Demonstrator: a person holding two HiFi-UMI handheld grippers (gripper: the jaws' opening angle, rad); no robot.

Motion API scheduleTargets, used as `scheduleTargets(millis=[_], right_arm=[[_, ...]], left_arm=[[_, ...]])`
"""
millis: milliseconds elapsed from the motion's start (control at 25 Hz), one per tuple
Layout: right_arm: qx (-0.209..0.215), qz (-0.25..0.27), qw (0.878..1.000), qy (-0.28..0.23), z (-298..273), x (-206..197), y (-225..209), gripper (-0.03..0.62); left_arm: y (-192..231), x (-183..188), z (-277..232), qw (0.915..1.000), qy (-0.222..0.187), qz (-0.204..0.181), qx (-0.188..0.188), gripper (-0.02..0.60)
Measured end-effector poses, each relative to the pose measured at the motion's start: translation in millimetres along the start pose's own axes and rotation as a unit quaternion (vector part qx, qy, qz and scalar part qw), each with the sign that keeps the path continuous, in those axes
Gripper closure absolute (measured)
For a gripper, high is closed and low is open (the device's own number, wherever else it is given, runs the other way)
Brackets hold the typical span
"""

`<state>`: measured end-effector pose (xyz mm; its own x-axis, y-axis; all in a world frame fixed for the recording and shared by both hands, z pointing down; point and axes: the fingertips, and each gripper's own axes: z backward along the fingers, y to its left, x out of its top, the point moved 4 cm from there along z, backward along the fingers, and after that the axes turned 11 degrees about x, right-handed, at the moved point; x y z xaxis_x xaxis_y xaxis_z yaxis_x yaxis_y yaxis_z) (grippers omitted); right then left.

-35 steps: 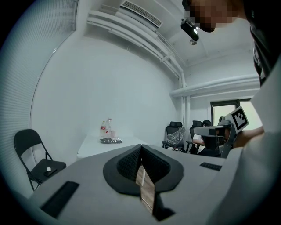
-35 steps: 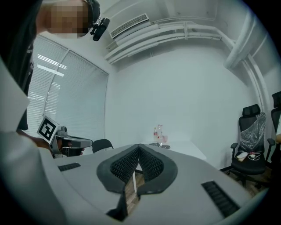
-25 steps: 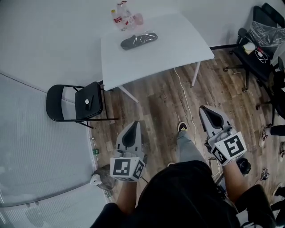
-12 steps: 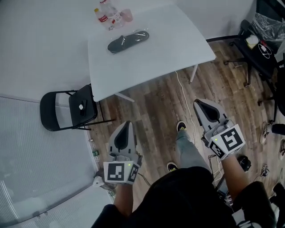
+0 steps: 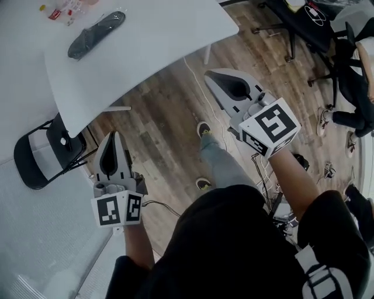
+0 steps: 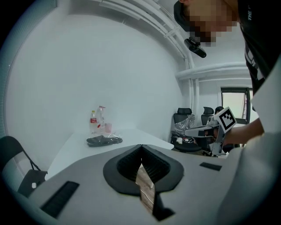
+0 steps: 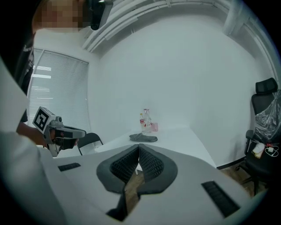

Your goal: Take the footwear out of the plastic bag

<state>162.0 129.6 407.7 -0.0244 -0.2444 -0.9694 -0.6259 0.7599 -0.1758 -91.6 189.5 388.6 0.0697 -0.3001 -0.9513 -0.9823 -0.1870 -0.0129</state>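
Both shut and holding nothing, the left gripper (image 5: 114, 138) and right gripper (image 5: 208, 75) are pointing toward the table (image 5: 166, 35), where the bagged footwear (image 5: 96, 35) is lying well ahead, long axis crosswise to them, seemingly nearer the left.

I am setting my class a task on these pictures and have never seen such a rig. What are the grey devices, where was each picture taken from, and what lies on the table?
There is no robot here. A person holds a grey two-jaw gripper in each hand. The head view comes from a camera on the person's head, looking down at the left gripper and right gripper. The other two pictures come from a camera riding on each gripper, looking along its jaws. Both grippers are shut and hold nothing. On the white table lie dark footwear in a clear plastic bag and some plastic bottles, all some way ahead of the grippers.
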Motion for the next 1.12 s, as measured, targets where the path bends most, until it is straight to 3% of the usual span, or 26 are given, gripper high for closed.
scheduleTargets(millis=[440, 840, 1120], right_arm=[[0.025, -0.008, 1.000, 0.003, -32.7, 22.9, -53.8, 0.576], [0.040, 0.002, 0.999, -0.019, -17.7, 58.9, -59.4, 0.576], [0.026, -0.008, 0.999, -0.047, 10.6, 72.7, -51.5, 0.576]], left_arm=[[-10.9, 35.9, -62.4, 0.9998, 0.004, -0.014, 0.011, 0.558], [-25.4, 76.7, -53.0, 0.9991, -0.017, -0.024, 0.032, 0.558], [-36.7, 96.5, -25.4, 0.9978, -0.027, -0.046, 0.041, 0.558]])
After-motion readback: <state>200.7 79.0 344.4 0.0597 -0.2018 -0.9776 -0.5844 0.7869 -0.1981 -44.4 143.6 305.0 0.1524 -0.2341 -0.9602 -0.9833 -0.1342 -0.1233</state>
